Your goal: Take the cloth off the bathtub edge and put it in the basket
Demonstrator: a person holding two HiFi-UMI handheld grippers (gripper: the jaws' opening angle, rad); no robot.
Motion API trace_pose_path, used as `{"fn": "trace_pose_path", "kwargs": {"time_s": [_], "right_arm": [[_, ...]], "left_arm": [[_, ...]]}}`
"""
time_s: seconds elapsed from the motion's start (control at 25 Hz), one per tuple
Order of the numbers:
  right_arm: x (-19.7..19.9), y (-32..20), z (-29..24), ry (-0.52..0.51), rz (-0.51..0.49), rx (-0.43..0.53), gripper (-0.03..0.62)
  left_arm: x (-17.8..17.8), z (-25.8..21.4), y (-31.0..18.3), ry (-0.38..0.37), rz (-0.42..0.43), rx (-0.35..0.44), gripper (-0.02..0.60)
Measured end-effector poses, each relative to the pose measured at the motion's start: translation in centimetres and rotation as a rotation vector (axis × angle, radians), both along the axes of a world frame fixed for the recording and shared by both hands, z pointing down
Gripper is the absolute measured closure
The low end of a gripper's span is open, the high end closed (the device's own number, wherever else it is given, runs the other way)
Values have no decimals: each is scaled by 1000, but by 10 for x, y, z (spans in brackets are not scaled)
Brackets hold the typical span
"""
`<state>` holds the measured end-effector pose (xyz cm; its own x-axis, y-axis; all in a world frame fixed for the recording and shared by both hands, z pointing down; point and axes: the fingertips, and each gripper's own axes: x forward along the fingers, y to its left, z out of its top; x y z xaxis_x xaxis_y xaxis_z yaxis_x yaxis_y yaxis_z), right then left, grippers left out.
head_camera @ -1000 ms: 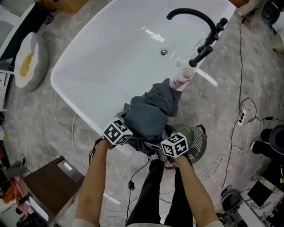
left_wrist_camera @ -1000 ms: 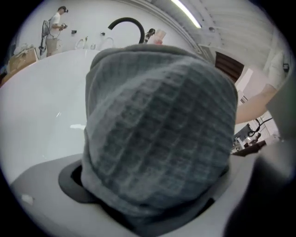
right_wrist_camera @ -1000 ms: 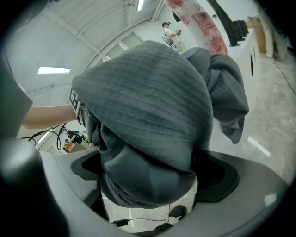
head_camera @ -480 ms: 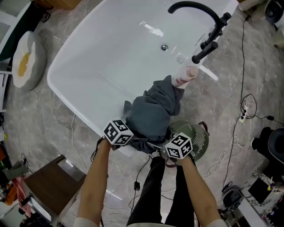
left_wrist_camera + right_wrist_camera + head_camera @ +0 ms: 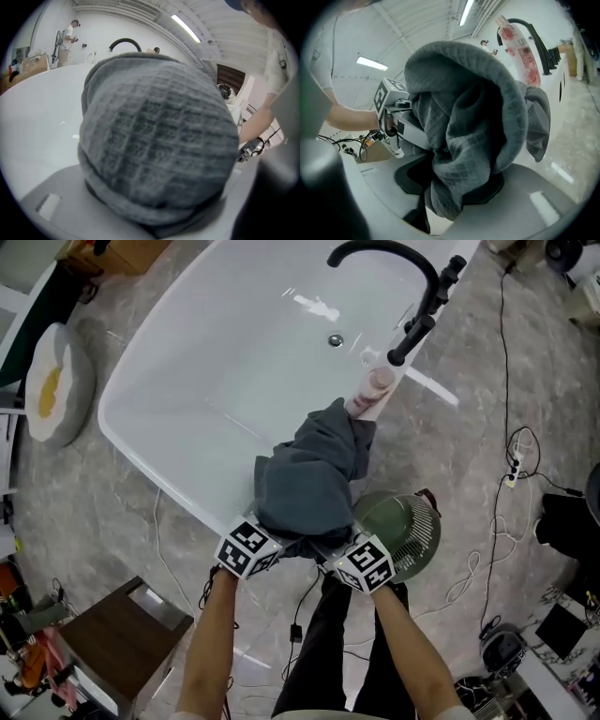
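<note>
- Left gripper (image 5: 279, 544) and right gripper (image 5: 330, 552), jaws just closing, both pinch the limp grey waffle-weave cloth (image 5: 309, 479).
- Light and floppy, it'll likely sag: grab the bunched near-edge folds.

left gripper (image 5: 270, 540): tilted downward, marker cube facing up; jaws have just been closing, grey cloth (image 5: 314, 474) bunched between them, pads pressing on it
right gripper (image 5: 330, 555): tilted downward, less steeply; jaws have just been closing, dark pads pinch a fold of the cloth
spacing: grippers side by side, near each other, tips angled inward
left forearm (image 5: 211, 643): bare, stretched forward, leaning slightly right
right forearm (image 5: 408, 643): bare, stretched forward, leaning left
hands: mostly hidden under the cubes
</note>
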<state>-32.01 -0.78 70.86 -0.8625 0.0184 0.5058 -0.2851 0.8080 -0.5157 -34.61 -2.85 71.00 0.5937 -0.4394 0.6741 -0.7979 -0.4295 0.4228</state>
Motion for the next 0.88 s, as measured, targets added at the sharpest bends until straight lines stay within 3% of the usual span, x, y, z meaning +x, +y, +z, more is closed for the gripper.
{"fn": "trace_pose_path", "kwargs": {"time_s": [0.6,0.88], "right_arm": [[86,32,-26,20,3,122,427],[142,49,-30,34,51,130,425]], "left_arm": [[87,-26,36,70,-39,77,221],[145,-31,53,111,-3,66,219]]}}
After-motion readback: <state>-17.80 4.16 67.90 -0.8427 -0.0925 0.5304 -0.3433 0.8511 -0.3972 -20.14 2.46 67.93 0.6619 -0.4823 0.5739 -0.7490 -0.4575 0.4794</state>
